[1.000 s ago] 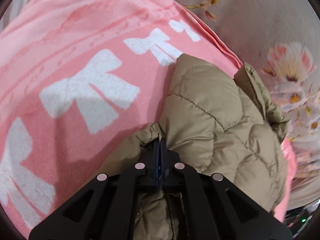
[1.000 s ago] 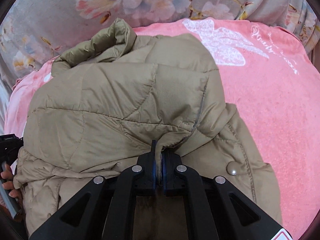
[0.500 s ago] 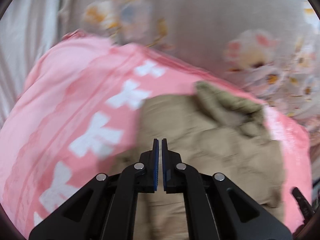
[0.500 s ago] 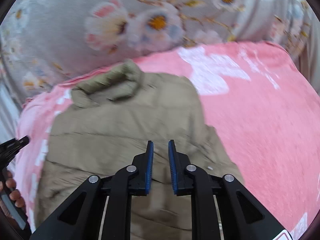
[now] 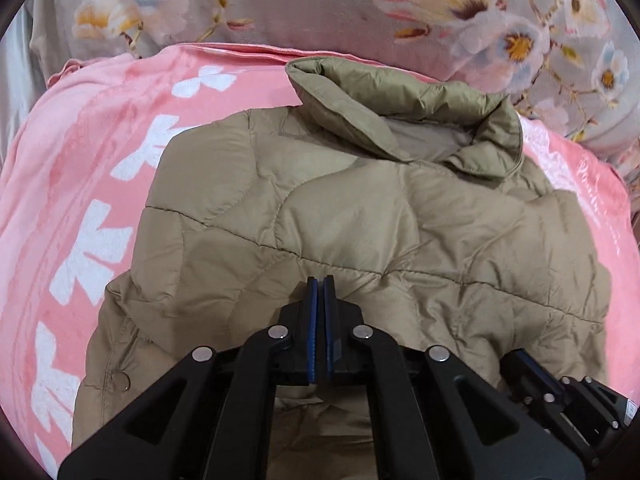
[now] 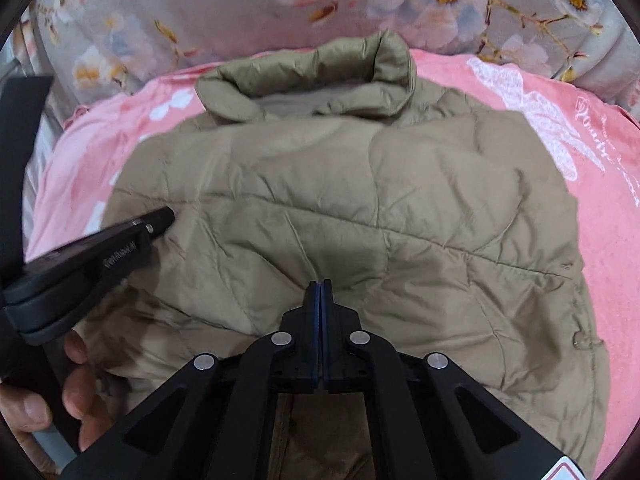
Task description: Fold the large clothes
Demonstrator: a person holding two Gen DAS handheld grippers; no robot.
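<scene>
A tan quilted puffer jacket (image 5: pixel 360 208) lies folded on a pink blanket (image 5: pixel 80 184), collar at the far end. It also shows in the right wrist view (image 6: pixel 360 200). My left gripper (image 5: pixel 320 284) is shut and empty, hovering over the jacket's near half. My right gripper (image 6: pixel 321 286) is shut and empty, also over the jacket's near half. The left gripper shows in the right wrist view (image 6: pixel 160 216) at the jacket's left edge, held by a hand. The right gripper's body shows at the lower right of the left wrist view (image 5: pixel 560 392).
The pink blanket with white bows (image 6: pixel 600 220) lies on a grey floral bedspread (image 5: pixel 400 8) that rises behind the jacket's collar. A snap button (image 5: pixel 121 381) sits on the jacket's lower left flap.
Both grippers let go of the jacket folds they pinched a second ago and pulled back above it. The right jaws opened half a second ago and have shut again. The jacket now lies flat.
</scene>
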